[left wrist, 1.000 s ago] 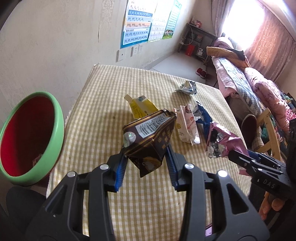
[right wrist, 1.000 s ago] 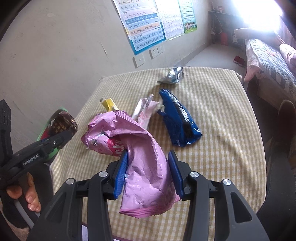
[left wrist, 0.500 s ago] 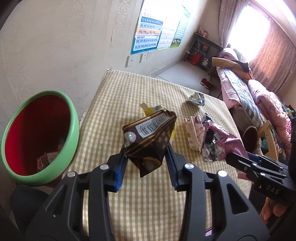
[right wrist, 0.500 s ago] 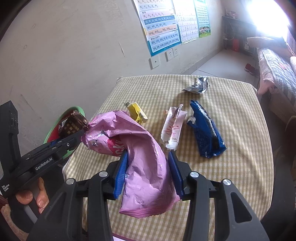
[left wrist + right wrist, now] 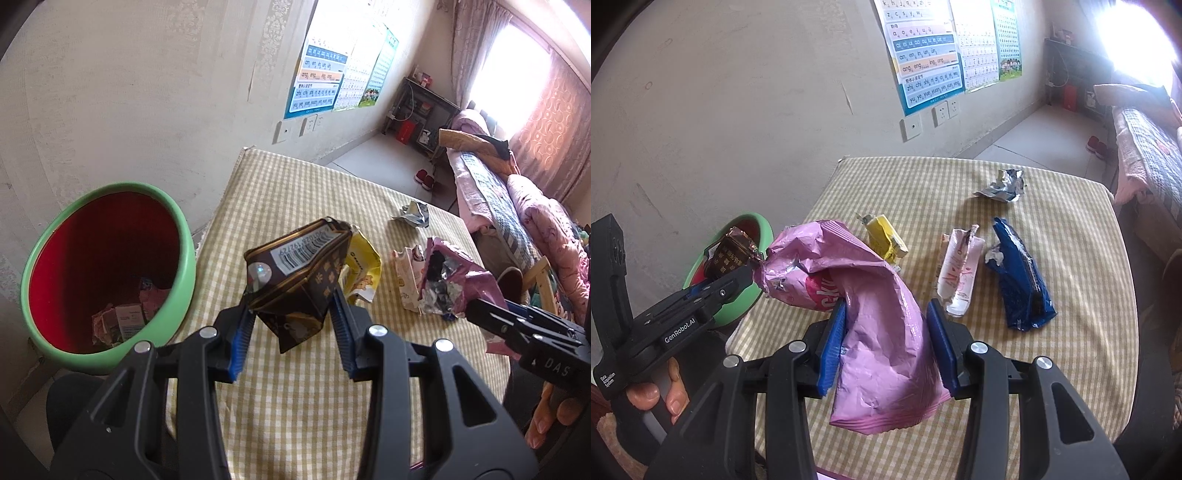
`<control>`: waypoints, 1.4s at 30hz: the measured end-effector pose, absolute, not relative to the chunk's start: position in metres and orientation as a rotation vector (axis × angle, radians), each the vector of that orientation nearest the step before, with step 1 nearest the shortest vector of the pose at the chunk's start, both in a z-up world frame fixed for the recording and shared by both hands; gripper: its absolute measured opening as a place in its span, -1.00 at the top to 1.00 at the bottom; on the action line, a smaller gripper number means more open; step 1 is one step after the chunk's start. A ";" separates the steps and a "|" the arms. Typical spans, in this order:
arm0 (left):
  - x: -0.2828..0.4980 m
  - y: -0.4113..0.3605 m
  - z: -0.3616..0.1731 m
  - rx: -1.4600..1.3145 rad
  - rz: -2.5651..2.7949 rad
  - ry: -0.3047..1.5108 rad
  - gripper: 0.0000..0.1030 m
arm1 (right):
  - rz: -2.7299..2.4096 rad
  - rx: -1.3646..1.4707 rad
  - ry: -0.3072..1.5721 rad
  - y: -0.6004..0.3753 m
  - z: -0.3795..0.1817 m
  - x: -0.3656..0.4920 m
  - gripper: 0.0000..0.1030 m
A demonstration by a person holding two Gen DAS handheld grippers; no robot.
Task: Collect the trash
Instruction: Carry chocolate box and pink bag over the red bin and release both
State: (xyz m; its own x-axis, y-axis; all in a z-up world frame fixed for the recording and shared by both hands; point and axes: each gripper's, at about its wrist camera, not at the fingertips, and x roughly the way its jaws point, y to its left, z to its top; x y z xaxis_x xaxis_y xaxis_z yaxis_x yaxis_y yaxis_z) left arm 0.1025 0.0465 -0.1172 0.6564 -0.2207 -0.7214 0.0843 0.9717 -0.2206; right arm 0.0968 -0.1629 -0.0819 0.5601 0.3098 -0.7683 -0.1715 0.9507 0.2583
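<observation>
A home bedroom, probably: a quilt-piled bed [image 5: 517,192] is lying beside the checked-cloth table [image 5: 295,192], curtains [image 5: 546,122] glowing beyond.

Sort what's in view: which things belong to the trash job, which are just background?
Job: brown carton in left gripper, pink bag in right gripper, yellow wrapper, white pouch, blue bag, foil scrap, green bin.
Background: wall posters, bed.

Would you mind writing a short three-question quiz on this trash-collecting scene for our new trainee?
1. True or false: the right gripper is clamped on a pink bag.
2. What does the left gripper hold?
A. blue wrapper
B. brown carton
C. silver foil
3. Which colour is the rim of the bin beside the table?

Key: 1 true; 2 B, the brown carton; 3 green.
</observation>
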 end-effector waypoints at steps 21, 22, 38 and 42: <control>0.099 0.091 -0.111 -0.202 -0.087 0.807 0.26 | 0.382 0.092 0.947 -0.110 -0.081 0.106 0.17; 0.099 0.094 -0.111 -0.203 -0.077 0.806 0.26 | 0.387 0.088 0.947 -0.108 -0.082 0.108 0.17; 0.090 0.164 -0.101 -0.176 0.094 0.758 0.26 | 0.483 0.031 0.913 -0.053 -0.073 0.125 0.17; 0.087 0.184 -0.100 -0.172 0.144 0.757 0.26 | 0.514 0.020 0.915 -0.037 -0.074 0.127 0.17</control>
